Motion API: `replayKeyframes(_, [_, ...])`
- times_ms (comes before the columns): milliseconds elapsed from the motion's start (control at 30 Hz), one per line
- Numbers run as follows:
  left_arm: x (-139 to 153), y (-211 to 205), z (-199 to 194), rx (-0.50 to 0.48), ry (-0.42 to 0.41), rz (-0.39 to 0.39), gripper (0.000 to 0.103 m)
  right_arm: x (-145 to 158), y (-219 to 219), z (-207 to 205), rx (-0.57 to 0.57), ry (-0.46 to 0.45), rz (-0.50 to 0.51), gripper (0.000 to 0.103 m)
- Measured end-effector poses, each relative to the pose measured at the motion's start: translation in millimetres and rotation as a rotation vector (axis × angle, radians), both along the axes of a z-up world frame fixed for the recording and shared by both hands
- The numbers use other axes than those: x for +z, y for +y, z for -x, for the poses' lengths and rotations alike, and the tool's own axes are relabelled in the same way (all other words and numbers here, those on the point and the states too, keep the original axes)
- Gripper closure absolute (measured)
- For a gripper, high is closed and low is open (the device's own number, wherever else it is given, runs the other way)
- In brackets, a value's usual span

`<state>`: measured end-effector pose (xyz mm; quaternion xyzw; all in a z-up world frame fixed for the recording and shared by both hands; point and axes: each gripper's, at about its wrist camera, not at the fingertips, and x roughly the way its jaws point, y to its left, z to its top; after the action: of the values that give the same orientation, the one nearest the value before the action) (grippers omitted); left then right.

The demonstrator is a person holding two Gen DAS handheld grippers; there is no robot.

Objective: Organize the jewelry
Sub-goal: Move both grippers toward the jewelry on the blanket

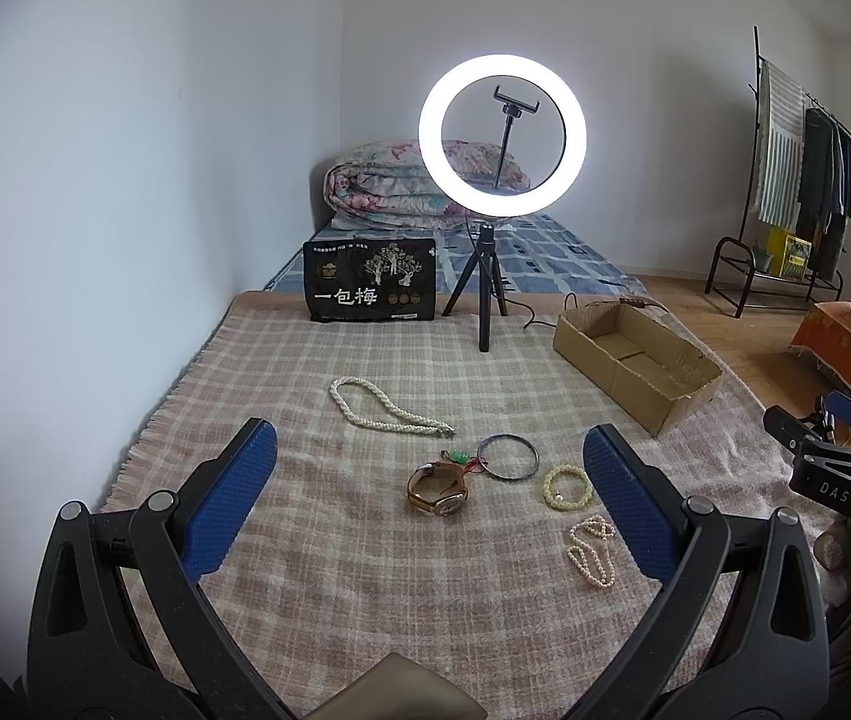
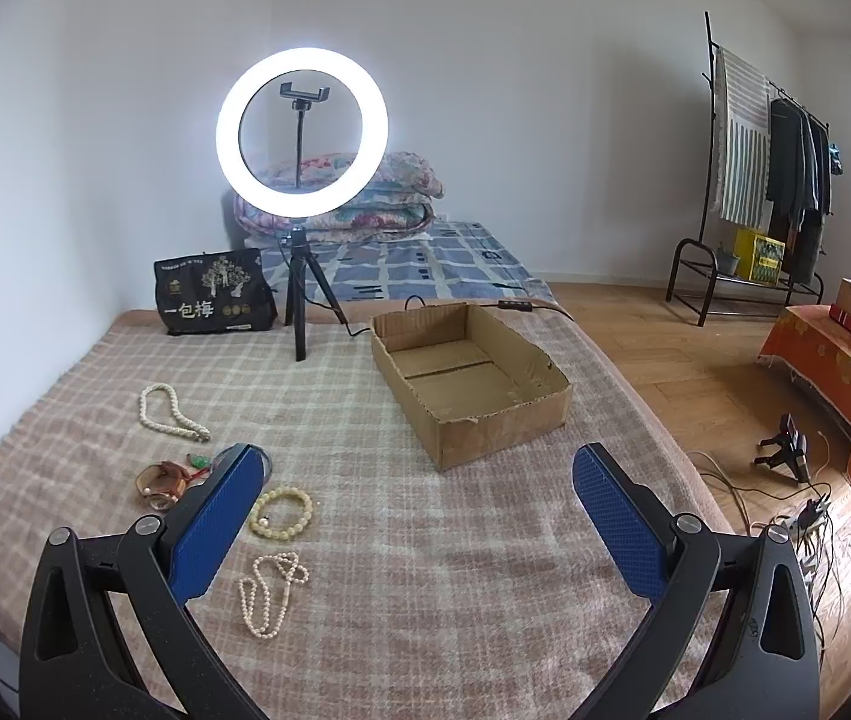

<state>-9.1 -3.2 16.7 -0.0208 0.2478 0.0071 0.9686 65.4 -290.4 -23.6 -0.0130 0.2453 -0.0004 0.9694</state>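
Observation:
Jewelry lies spread on a plaid blanket [image 1: 365, 600]: a thick pearl necklace [image 1: 386, 411] [image 2: 170, 414], a brown-strap watch [image 1: 437, 489] [image 2: 162, 483], a small green and red charm [image 1: 455, 457], a thin metal bangle [image 1: 508, 457], a yellow bead bracelet [image 1: 565, 485] [image 2: 281, 513] and a thin pearl strand [image 1: 592, 549] [image 2: 272, 594]. An empty cardboard box [image 1: 635, 360] [image 2: 467, 378] sits at the blanket's right side. My left gripper [image 1: 428, 501] hangs open above the watch and bangle. My right gripper [image 2: 419, 531] is open over bare blanket, right of the bracelet.
A lit ring light on a tripod [image 1: 500, 132] [image 2: 302, 132] stands behind the jewelry, its cable running behind the box. A black bag [image 1: 370, 288] [image 2: 212, 294] stands at the blanket's far edge. A folded quilt [image 2: 341, 192], clothes rack [image 2: 767, 180] and wood floor with cables [image 2: 785, 516] lie beyond.

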Motion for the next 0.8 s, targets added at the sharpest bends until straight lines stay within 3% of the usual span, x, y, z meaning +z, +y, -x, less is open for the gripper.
replayKeyframes(800, [-1.5, 0.7, 0.6, 0.0, -0.001, 0.001, 0.0, 1.0, 1.5, -0.8, 0.001, -0.001, 0.003, 0.001])
